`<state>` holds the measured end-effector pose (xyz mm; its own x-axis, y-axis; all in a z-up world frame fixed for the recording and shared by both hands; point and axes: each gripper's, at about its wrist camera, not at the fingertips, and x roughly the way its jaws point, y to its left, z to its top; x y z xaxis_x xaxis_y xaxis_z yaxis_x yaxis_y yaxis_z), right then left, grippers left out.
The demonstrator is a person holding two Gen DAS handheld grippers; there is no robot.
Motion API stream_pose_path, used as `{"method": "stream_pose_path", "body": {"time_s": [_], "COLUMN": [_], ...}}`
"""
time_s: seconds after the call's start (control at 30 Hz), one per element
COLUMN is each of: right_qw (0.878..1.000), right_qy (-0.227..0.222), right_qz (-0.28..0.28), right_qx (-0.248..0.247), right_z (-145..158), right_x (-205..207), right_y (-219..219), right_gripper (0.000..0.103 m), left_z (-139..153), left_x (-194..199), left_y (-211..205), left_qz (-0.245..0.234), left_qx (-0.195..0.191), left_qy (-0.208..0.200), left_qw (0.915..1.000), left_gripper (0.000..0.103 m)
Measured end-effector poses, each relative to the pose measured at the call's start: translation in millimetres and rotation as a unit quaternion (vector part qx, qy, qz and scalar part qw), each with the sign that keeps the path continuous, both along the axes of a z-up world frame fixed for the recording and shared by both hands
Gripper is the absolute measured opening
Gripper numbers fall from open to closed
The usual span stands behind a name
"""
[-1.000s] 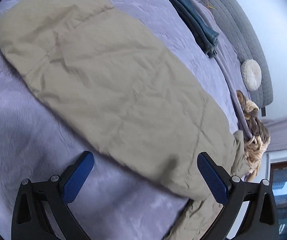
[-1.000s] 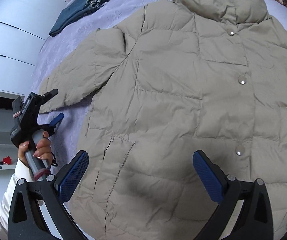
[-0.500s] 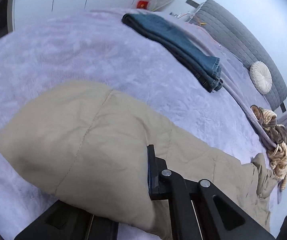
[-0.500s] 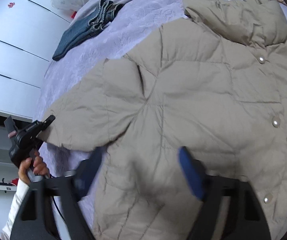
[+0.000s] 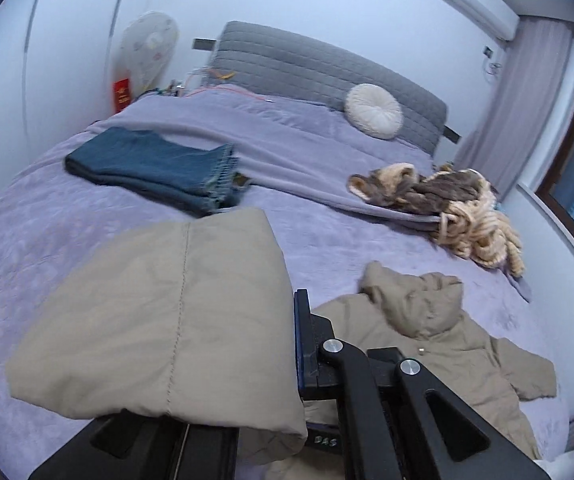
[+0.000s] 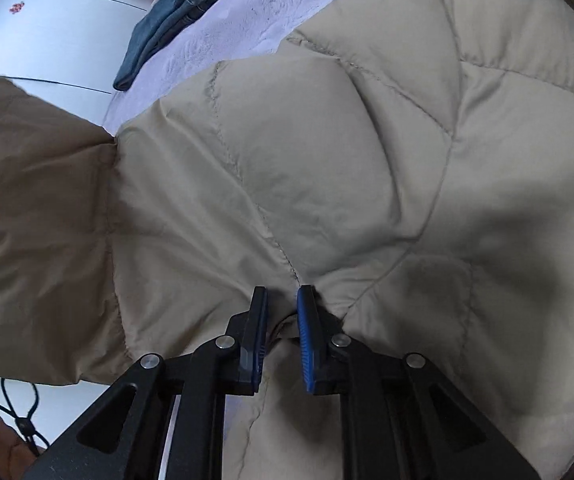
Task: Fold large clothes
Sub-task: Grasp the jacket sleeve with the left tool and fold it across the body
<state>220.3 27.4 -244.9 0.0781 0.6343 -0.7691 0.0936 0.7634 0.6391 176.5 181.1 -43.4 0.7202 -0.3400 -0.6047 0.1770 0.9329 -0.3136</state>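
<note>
— Jacket (image 6: 327,160) placement? 
— Spread on the purple bed (image 5: 47,240); your left gripper (image 5: 293,344) is clenched on its sleeve (image 5: 159,320), raised off the bedding.
— Right side? 
— Your right gripper (image 6: 283,320) has just been closing, pinching a fold of the jacket.

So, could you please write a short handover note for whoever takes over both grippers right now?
Left gripper: shut on the beige jacket's sleeve, lifted off the purple bedspread.
Right gripper: jaws have just been closing, now pinching a fold of the jacket body.
Folded jeans lie farther up the bed, apart.
Done: both grips taken.
Left: probably bring the sleeve across the body, then fold the rest.
</note>
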Motion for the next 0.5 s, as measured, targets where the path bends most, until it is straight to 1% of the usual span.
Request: {"method": "stream_pose_path", "body": {"time_s": [0.03, 0.1, 0.17, 0.2, 0.23, 0.27, 0.33, 0.37, 0.43, 0.5], "right_qw": [1.000, 0.999, 0.998, 0.997, 0.995, 0.993, 0.988, 0.986, 0.982, 0.979], "right_qy": [0.001, -0.011, -0.026, -0.032, -0.036, -0.036, -0.031, -0.026, -0.014, -0.005], "right_qz": [-0.008, -0.027, -0.051, -0.064, -0.082, -0.097, -0.127, -0.138, -0.159, -0.172], "right_qx": [0.013, 0.013, -0.008, -0.020, -0.036, -0.052, -0.080, -0.090, -0.101, -0.106], "right_z": [8.3, 27.3, 42.6, 49.8, 57.2, 61.6, 66.8, 67.4, 66.0, 62.3], "right_x": [-4.4, -17.1, -34.6, -42.0, -52.0, -60.6, -77.4, -85.1, -99.0, -110.8], "right_y": [-12.7, -45.6, -85.3, -107.2, -133.7, -157.1, -199.9, -217.6, -247.5, -270.6], "right_gripper": [0.017, 0.017, 0.017, 0.017, 0.017, 0.017, 0.017, 0.017, 0.017, 0.017], "left_z": [3.7, 6.0, 1.8, -4.6, -15.0, -26.4, -54.0, -73.1, -114.0, -141.6], "left_x": [1.6, 4.2, 2.2, 1.7, -0.7, -2.2, -6.6, -9.6, -17.0, -23.3], "left_y": [-20.9, -67.7, -118.5, -141.5, -170.4, -195.2, -237.0, -258.7, -285.8, -299.3], "left_qz": [-0.022, -0.067, -0.112, -0.132, -0.152, -0.170, -0.188, -0.200, -0.206, -0.208], "left_qx": [-0.001, 0.002, 0.012, 0.018, 0.033, 0.053, 0.101, 0.129, 0.187, 0.223], "left_qy": [-0.004, -0.005, 0.000, 0.008, 0.020, 0.028, 0.042, 0.056, 0.078, 0.097], "left_qw": [0.9998, 0.9977, 0.9936, 0.9910, 0.9876, 0.9836, 0.9761, 0.9698, 0.9573, 0.9474], "left_gripper": [0.007, 0.007, 0.007, 0.007, 0.007, 0.007, 0.007, 0.007, 0.007, 0.007]}}
